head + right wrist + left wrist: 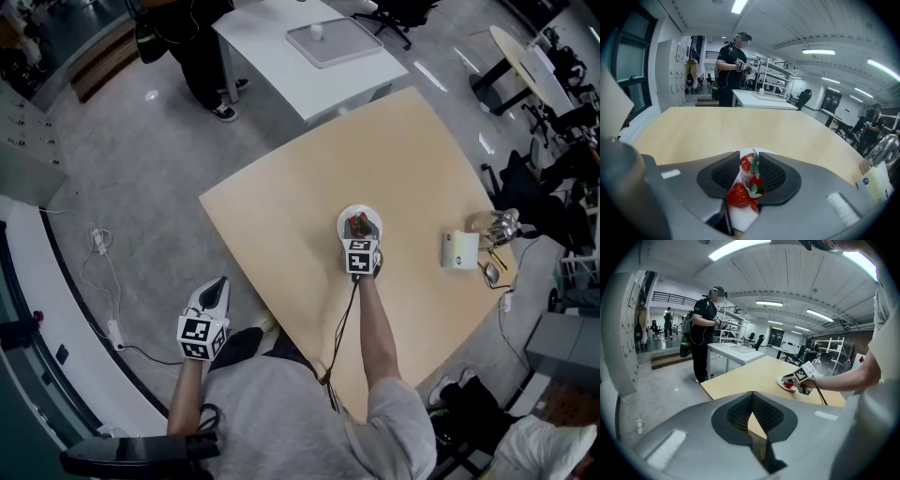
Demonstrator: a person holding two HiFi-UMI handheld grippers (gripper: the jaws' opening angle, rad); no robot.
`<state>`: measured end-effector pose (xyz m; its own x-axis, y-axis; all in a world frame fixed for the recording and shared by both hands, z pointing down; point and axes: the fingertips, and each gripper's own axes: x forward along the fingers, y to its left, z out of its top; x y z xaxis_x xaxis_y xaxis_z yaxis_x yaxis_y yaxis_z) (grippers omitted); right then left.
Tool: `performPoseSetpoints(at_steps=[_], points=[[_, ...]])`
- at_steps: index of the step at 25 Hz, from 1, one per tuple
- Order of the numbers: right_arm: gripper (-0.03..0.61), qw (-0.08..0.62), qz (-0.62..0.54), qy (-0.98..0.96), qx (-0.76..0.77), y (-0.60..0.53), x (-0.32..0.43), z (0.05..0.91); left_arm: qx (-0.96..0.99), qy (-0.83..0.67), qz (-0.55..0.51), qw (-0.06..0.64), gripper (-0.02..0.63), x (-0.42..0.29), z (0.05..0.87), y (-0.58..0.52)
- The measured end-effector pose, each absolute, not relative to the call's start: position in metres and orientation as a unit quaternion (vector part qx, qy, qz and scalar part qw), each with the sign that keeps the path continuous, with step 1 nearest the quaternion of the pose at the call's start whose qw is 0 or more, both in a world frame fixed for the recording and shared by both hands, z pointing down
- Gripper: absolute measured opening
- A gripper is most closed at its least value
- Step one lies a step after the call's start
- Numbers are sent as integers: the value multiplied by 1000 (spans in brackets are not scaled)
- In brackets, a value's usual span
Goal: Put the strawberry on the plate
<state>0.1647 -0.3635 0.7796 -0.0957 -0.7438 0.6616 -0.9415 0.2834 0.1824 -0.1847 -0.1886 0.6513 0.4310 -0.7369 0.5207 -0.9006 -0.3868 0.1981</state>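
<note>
A small cluster of red strawberries [748, 165] with green leaves sits between the pads of my right gripper [752, 161], which is shut on it directly over the white plate [742, 214]. In the head view the right gripper [360, 234] is at the near side of the plate [345, 216], mid-table, with the strawberries [356, 227] above it. The left gripper view shows the same grip [797, 383] from the side over the plate [780, 380]. My left gripper [218, 283] hangs off the table's near-left edge, above the floor, shut and holding nothing [753, 405].
The plate rests on a tan wooden table [300, 178]. A white holder [459, 250] and a glass jar [494, 225] stand at its right edge. Beyond are a white table with a tray [334, 42] and a standing person [730, 65]. Cables lie on the floor [101, 281].
</note>
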Motion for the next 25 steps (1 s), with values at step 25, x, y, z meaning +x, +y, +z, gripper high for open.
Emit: performPoseSetpoints(at_steps=[25], points=[[160, 340, 153, -725, 579, -368, 159, 779, 814, -505, 174, 227, 20, -188, 648, -195]])
